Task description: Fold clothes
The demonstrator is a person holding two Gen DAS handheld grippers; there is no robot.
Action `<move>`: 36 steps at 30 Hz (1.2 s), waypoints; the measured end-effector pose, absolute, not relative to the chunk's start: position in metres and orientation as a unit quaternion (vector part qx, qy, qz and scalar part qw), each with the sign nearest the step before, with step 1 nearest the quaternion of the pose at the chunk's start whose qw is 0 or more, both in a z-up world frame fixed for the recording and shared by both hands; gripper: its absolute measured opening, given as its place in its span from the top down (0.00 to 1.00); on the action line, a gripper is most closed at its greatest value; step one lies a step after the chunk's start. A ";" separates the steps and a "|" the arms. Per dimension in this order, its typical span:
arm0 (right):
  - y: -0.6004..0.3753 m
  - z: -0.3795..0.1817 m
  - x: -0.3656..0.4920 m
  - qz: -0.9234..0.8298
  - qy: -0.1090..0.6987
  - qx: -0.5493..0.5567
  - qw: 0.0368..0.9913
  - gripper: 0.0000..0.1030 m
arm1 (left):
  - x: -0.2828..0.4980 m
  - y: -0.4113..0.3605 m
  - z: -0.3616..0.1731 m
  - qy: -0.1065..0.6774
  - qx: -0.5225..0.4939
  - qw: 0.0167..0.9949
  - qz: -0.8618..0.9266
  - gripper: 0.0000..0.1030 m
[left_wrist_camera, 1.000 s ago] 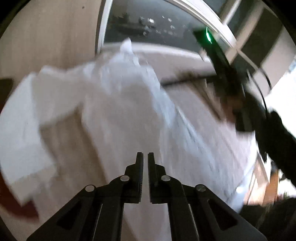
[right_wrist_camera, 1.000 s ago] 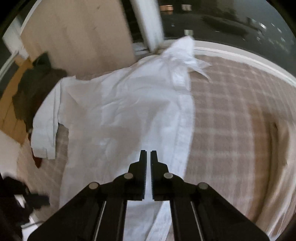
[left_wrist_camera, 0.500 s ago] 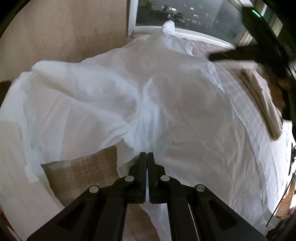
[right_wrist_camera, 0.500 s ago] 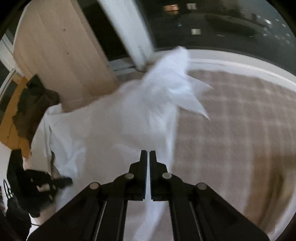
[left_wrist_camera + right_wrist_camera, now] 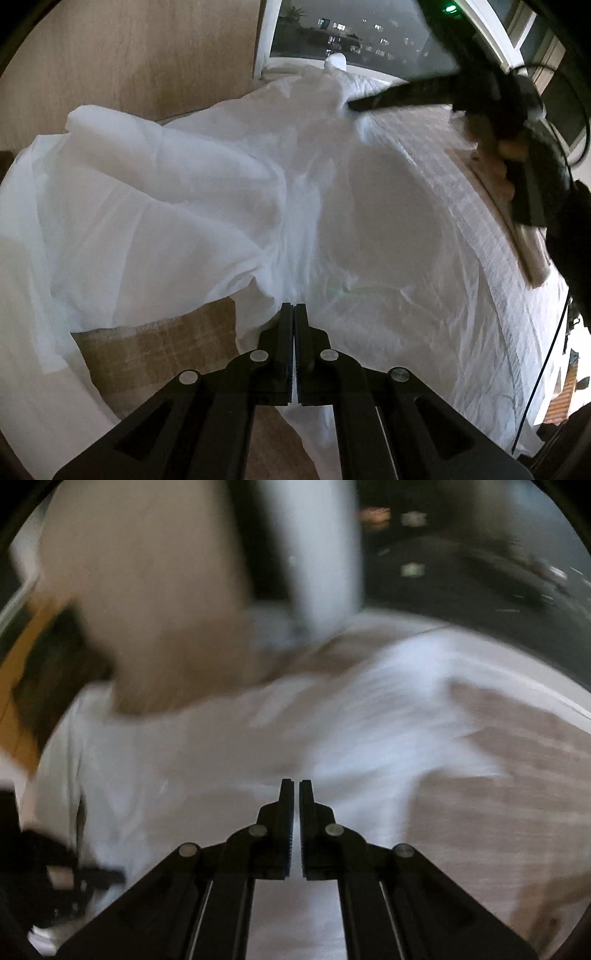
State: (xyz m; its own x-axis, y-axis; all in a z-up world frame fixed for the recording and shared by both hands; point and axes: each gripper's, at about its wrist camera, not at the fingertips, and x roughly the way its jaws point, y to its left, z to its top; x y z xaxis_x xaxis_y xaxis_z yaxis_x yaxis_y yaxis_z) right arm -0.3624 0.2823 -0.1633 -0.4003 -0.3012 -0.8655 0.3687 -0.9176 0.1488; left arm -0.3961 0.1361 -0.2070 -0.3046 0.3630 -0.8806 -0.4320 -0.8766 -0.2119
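Note:
A white shirt (image 5: 229,206) lies spread and billowed over a beige checked bed cover (image 5: 147,350). My left gripper (image 5: 294,314) is shut on the shirt's lower edge, white cloth showing between its pads. My right gripper (image 5: 296,790) is shut over the shirt (image 5: 258,746) in its blurred view; whether cloth is pinched there is unclear. In the left wrist view the right gripper (image 5: 354,107) reaches the shirt's far part near the collar (image 5: 334,62).
A beige wall (image 5: 129,55) and a dark night window (image 5: 351,33) stand behind the bed. A folded beige garment (image 5: 532,258) lies at the right. Dark clothes (image 5: 48,672) hang at the far left. A black device (image 5: 44,878) sits low left.
The shirt has lifted and billowed. The right gripper has swung towards the collar end, and its view has blurred. The left gripper stays shut on the hem.

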 end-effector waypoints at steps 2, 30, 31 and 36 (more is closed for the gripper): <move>0.274 -0.178 -0.370 -0.837 0.072 0.520 0.156 0.99 | -0.384 0.124 -0.197 0.041 -0.535 0.236 0.810 0.98; 0.319 -0.159 -0.159 -0.779 -0.168 0.582 0.163 0.94 | -0.338 0.052 -0.204 0.254 -0.490 0.193 0.811 0.58; 0.318 -0.160 -0.157 -0.779 -0.166 0.583 0.160 0.94 | -0.342 0.049 -0.204 0.238 -0.493 0.201 0.812 0.81; 0.321 -0.167 -0.149 -0.776 -0.164 0.592 0.145 0.94 | -0.357 0.018 -0.191 0.170 -0.505 0.203 0.822 1.00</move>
State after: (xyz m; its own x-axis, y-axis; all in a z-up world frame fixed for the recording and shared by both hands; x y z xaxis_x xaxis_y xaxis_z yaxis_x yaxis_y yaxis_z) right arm -0.1486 0.3212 -0.1665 -0.2571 -0.4188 -0.8709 0.0303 -0.9043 0.4259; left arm -0.3572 0.0183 -0.1908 -0.4082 0.1625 -0.8983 -0.5049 -0.8600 0.0739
